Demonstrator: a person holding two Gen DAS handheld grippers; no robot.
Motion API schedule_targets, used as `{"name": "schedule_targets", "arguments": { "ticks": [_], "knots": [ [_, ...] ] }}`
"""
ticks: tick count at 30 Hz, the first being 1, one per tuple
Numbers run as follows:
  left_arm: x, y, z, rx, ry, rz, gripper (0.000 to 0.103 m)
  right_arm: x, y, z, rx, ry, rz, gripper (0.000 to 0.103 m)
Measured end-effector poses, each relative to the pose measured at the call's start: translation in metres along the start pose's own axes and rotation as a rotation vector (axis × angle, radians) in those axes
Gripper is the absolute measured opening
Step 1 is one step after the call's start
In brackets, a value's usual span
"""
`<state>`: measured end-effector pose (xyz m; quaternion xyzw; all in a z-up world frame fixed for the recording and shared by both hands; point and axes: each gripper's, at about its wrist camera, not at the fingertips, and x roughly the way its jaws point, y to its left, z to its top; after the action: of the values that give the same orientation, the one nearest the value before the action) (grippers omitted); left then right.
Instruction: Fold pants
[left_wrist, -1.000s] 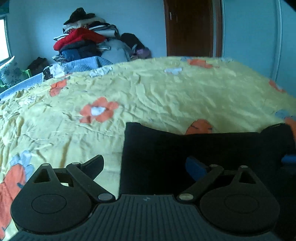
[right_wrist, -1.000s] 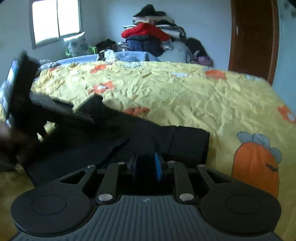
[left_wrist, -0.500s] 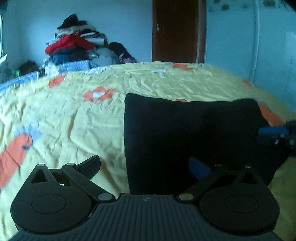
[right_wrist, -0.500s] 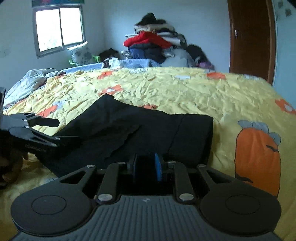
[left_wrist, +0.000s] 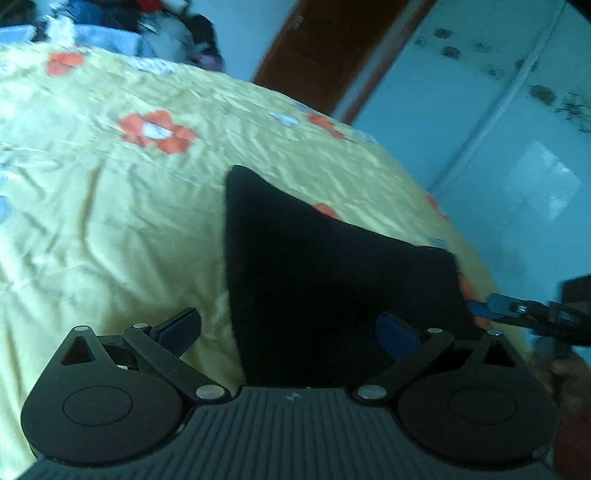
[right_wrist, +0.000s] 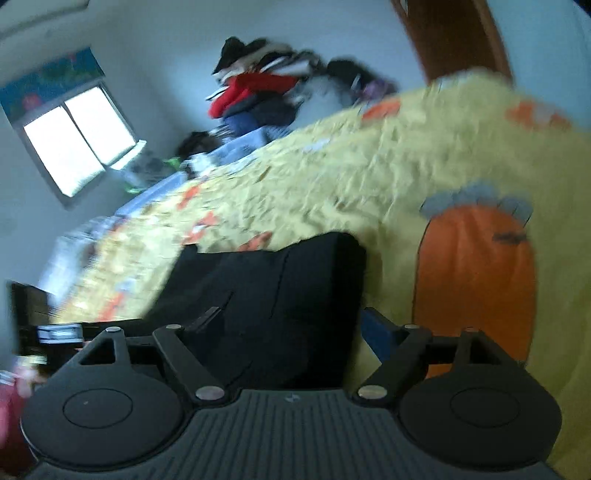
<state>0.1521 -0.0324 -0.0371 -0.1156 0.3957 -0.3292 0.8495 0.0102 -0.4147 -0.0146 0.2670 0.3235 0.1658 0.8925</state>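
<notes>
The black pants (left_wrist: 332, 280) lie folded into a flat block on the yellow flowered bed sheet (left_wrist: 110, 229). My left gripper (left_wrist: 288, 332) is open just above their near left edge, one finger over the sheet and the other over the cloth. In the right wrist view the pants (right_wrist: 277, 288) reach under my right gripper (right_wrist: 291, 323). Its jaws are opening, the cloth lies below the gap and the pads do not press on it. The right gripper (left_wrist: 517, 310) also shows at the right edge of the left wrist view. Both views are blurred and tilted.
A heap of clothes (right_wrist: 266, 92) sits at the far end of the bed. A brown door (left_wrist: 325, 55) and a pale patterned wall (left_wrist: 498, 147) stand beyond it, and a window (right_wrist: 77, 147) is on the left. An orange carrot print (right_wrist: 476, 280) lies right of the pants.
The right gripper's jaws, close together before, now stand wide apart. Both views have rolled and swung sideways. The pants lie flatter than a second ago.
</notes>
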Motion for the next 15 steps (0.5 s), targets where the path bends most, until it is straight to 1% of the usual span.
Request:
{"name": "schedule_targets", "arguments": {
  "ticks": [1, 3, 4, 5, 6, 8, 10, 13, 14, 15],
  "knots": [
    [0.003, 0.002, 0.002, 0.004, 0.016, -0.034, 0.102, 0.003, -0.011, 0.003, 0.044, 0.027, 0.044, 0.082],
    [0.008, 0.005, 0.005, -0.003, 0.036, -0.095, 0.102, 0.013, -0.027, 0.004, 0.095, 0.085, 0.084, 0.081],
    [0.011, 0.006, 0.006, -0.008, 0.042, -0.119, 0.102, 0.016, -0.033, 0.004, 0.105, 0.090, 0.126, 0.081],
    [0.013, 0.006, 0.006, -0.010, 0.042, -0.134, 0.101, 0.019, -0.040, 0.005, 0.143, 0.102, 0.182, 0.081],
    [0.015, 0.005, 0.006, -0.006, 0.041, -0.143, 0.100, 0.021, -0.042, 0.005, 0.156, 0.106, 0.211, 0.081],
    [0.019, 0.002, 0.006, 0.003, 0.038, -0.155, 0.100, 0.028, -0.038, 0.007, 0.127, 0.138, 0.258, 0.081],
    [0.022, 0.001, 0.006, -0.005, 0.026, -0.171, 0.100, 0.036, -0.032, 0.008, 0.103, 0.158, 0.272, 0.082],
    [0.027, 0.002, 0.005, -0.044, 0.003, -0.195, 0.099, 0.045, -0.027, 0.013, 0.103, 0.161, 0.277, 0.081],
    [0.027, 0.002, 0.004, -0.065, -0.008, -0.197, 0.097, 0.048, -0.025, 0.014, 0.098, 0.158, 0.268, 0.079],
    [0.027, 0.002, 0.004, -0.078, -0.016, -0.194, 0.092, 0.051, -0.023, 0.014, 0.090, 0.154, 0.252, 0.076]
  ]
}}
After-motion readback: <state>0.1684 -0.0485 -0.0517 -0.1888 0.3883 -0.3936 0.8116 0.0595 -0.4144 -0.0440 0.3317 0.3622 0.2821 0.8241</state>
